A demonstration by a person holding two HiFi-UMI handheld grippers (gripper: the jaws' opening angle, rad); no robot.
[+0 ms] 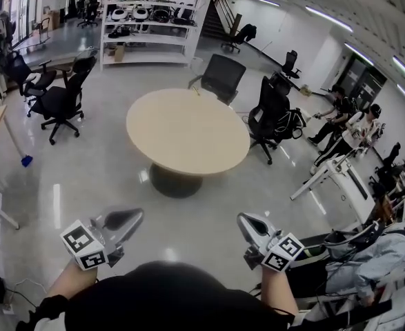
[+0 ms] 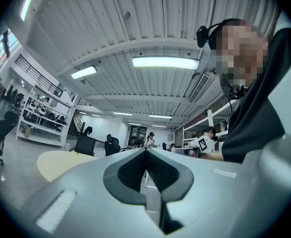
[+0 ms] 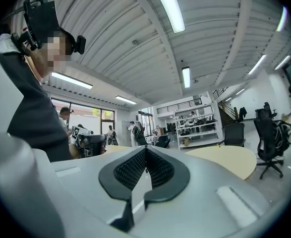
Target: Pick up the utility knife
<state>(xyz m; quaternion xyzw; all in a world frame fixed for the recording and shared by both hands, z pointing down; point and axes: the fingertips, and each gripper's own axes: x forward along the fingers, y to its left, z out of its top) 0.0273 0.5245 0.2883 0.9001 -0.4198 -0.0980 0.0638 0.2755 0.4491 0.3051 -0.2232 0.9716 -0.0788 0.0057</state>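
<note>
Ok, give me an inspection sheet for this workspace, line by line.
Surface: round table, pale top, bare, ahead of the person.
Job's things: utility knife, nothing seen in any view.
Clutter: nothing seen on the table.
Grippers: left gripper has its jaws together and empty. The right gripper is the same. Both are held short of the table.
Cables: nothing seen on the table. A thin lead seems to lie on the floor at lower left.
Surroundings: black office chairs around the table, a white shelving rack behind it, and people at the right.
</note>
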